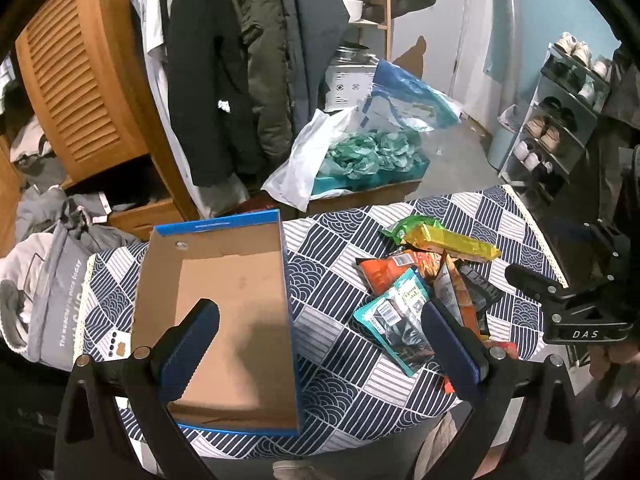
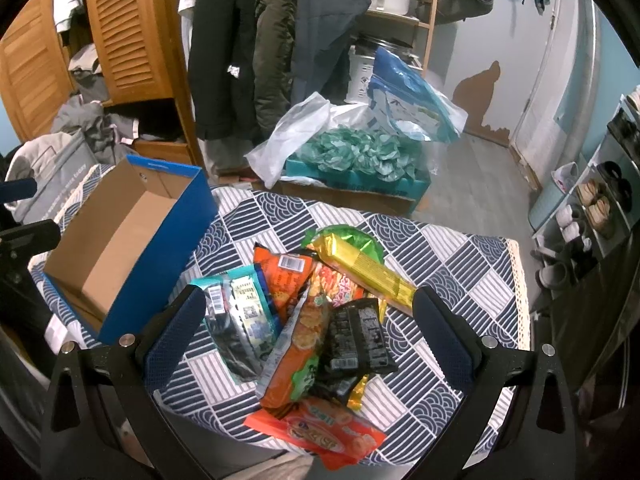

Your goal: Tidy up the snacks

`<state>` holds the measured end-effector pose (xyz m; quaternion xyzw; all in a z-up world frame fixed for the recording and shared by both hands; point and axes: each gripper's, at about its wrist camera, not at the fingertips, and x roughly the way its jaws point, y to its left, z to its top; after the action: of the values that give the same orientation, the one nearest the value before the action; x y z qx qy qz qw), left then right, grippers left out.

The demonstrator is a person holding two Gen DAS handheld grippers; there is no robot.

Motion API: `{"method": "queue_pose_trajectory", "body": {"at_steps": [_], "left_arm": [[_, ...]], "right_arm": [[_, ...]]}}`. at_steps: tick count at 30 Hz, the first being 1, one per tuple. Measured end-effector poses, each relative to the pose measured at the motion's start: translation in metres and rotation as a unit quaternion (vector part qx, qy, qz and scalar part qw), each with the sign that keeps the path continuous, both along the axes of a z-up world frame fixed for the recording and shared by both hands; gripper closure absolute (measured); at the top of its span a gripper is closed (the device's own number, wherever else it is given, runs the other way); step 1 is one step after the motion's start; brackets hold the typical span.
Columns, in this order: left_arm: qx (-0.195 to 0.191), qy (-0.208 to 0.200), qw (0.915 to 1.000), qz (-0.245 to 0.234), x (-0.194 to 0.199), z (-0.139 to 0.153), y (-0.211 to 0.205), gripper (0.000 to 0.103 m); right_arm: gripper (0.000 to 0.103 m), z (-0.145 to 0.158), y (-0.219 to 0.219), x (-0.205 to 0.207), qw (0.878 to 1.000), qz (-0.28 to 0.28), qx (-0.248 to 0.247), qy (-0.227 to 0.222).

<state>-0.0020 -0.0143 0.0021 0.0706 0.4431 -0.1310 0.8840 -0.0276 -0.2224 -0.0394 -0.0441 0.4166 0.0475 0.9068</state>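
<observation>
My left tongs hang spread wide over the near edge of the tabletop, holding nothing. Their left finger sits above the open cardboard box, and their right finger is near the teal packet at the left edge of the snack pile. The box is brown inside with a blue outer skin and a flat bare floor; it stands on the left of the tabletop, just beside the pile.

My right tongs are also spread wide and empty, hovering over the snack pile, which lies between the two fingers. The pile is a loose heap of glossy crinkled wrappers: a long gold foil bar at the far side over a green foil bag, an orange bag, a black packet on top, a long orange packet running near to far, and another orange packet overhanging the near edge. The tabletop wears a navy and white patterned cloth with a lace border.
</observation>
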Motion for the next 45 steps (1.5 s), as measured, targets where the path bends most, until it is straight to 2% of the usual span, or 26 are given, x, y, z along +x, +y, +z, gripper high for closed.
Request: {"method": "queue_pose_trajectory", "body": {"at_steps": [45], "left_arm": [[0.003,0.004,1.0,0.0,-0.0022,-0.0039,0.0011,0.001]], "right_arm": [[0.002,-0.0038,-0.0035,-0.0007,1.0,-0.001,-0.001,0.004]]}}
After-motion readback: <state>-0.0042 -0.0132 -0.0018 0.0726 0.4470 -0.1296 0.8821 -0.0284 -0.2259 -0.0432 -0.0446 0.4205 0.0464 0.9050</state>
